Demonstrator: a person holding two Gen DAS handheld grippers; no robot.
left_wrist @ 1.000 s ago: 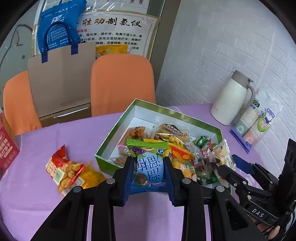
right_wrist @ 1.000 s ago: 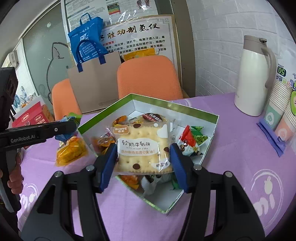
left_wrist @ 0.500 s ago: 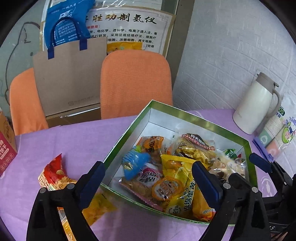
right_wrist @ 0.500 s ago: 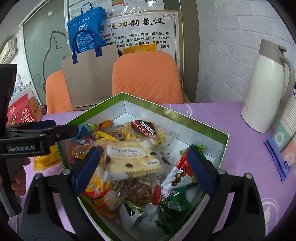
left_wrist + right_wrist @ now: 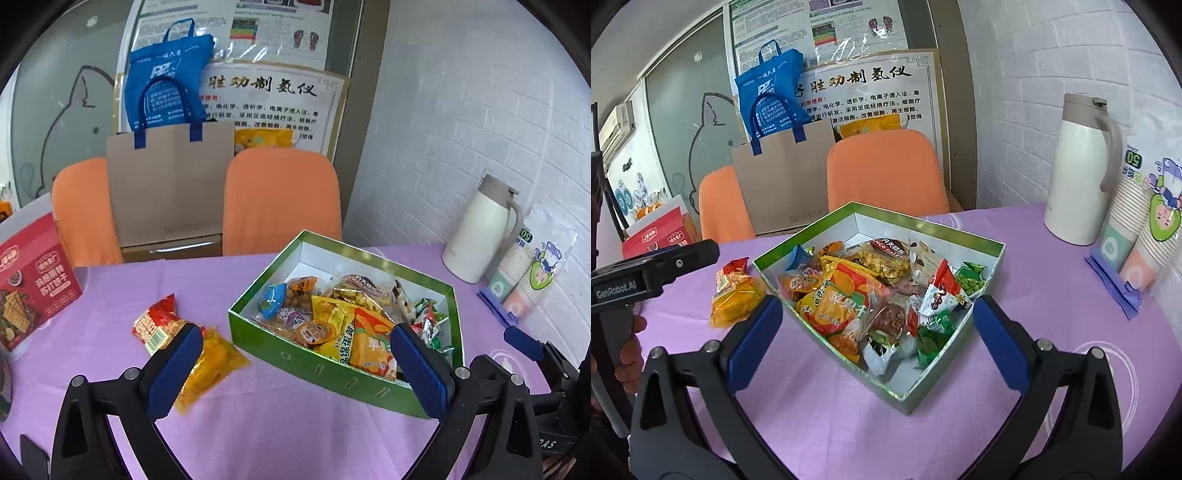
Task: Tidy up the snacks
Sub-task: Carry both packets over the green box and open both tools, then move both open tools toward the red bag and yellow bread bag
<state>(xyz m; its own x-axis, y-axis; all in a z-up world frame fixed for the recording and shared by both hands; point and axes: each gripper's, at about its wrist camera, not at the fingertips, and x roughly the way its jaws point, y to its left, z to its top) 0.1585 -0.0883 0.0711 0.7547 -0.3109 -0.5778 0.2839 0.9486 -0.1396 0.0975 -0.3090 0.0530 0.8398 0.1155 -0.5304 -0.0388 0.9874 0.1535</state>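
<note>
Both tongs, left (image 5: 295, 363) and right (image 5: 877, 334), spread wide and empty above box (image 5: 332, 373); two packets (image 5: 207, 354) left outside, near bench's left edge.

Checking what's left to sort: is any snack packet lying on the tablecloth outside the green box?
Yes, two packets lie left of the green box.

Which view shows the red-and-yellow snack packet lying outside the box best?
Left wrist view: the snack packet shows its red printed end, though a fingertip covers its corner. In the right wrist view the packet is smaller and near the edge.
</note>
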